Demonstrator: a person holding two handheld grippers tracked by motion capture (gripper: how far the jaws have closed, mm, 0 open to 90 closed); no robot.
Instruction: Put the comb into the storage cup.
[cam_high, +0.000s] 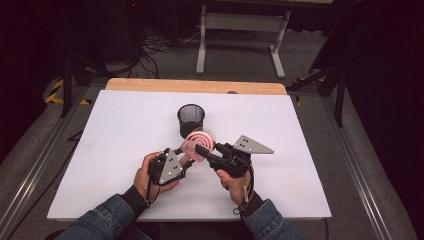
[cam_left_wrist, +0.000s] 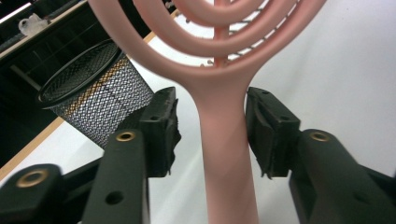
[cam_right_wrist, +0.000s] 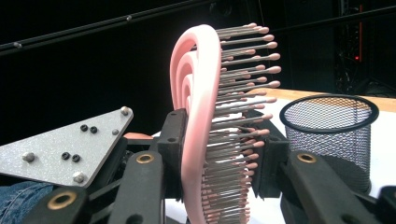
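Handover looks to be the step in hand: the pink hairbrush (cam_high: 198, 144) hangs above the white table (cam_high: 125, 165), just in front of the black mesh cup (cam_high: 190, 119). The right gripper (cam_right_wrist: 219, 154) pinches its head, back on 1 jaw, bristles on the other. The left gripper (cam_left_wrist: 212, 128) stands spread around the handle, pads apart from it. Next, the left likely backs away. The cup's inside looks empty, though partly hidden.

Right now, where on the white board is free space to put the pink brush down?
Free patches: the wide left part of the white board, the right part beyond the right gripper, and the far strip behind the mesh cup. Crowded: the middle, where the pink brush, left gripper and cup sit close.
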